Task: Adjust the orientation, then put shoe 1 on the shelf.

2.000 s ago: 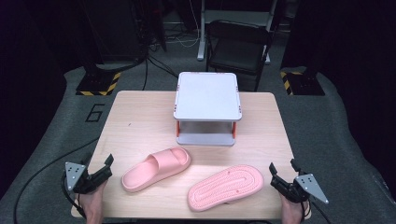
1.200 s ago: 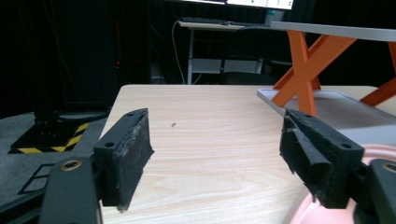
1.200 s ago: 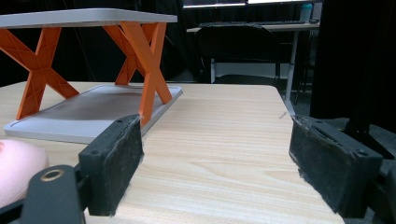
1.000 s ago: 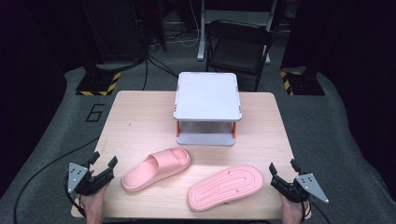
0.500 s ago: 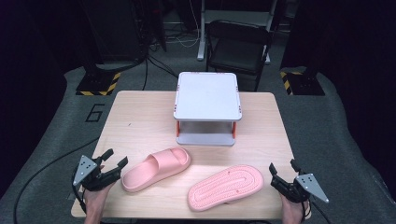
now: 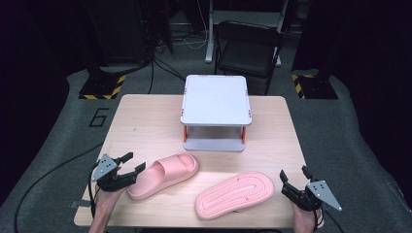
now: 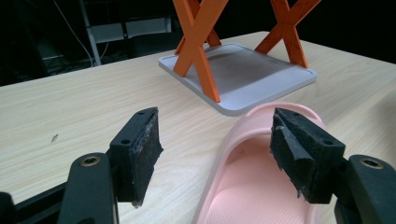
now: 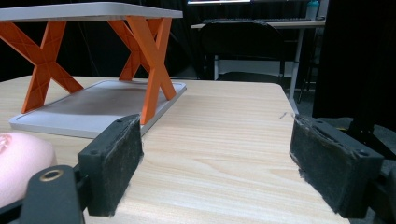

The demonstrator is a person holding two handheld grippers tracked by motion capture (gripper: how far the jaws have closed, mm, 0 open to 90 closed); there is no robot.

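Pink slipper (image 6: 163, 175) lies right side up on the table (image 6: 145, 121), near the front left, with its heel end at the left gripper (image 6: 132, 163). That gripper's two black fingers (image 7: 140, 149) are spread wide and have just been closing a bit. One finger hangs over the slipper's heel rim, the other over bare wood, and the pads do not press on the slipper. In the left gripper view the slipper's soft pink inside (image 7: 252, 182) shows low between the fingers.

A hand (image 6: 104, 204) holds this gripper from the bottom edge, and a black cable (image 6: 43, 179) trails off to the left over the floor.

Further right lies the second pink slipper (image 6: 235, 194), turned sole up, with its ridges showing. The right gripper (image 6: 293, 180) sits just beside its end, fingers (image 8: 112, 163) spread wide, with nothing between them.

Behind both slippers stands a small grey shelf (image 6: 215, 99) on orange crossed legs (image 7: 198, 51). A black chair (image 6: 248, 48) stands behind the table.
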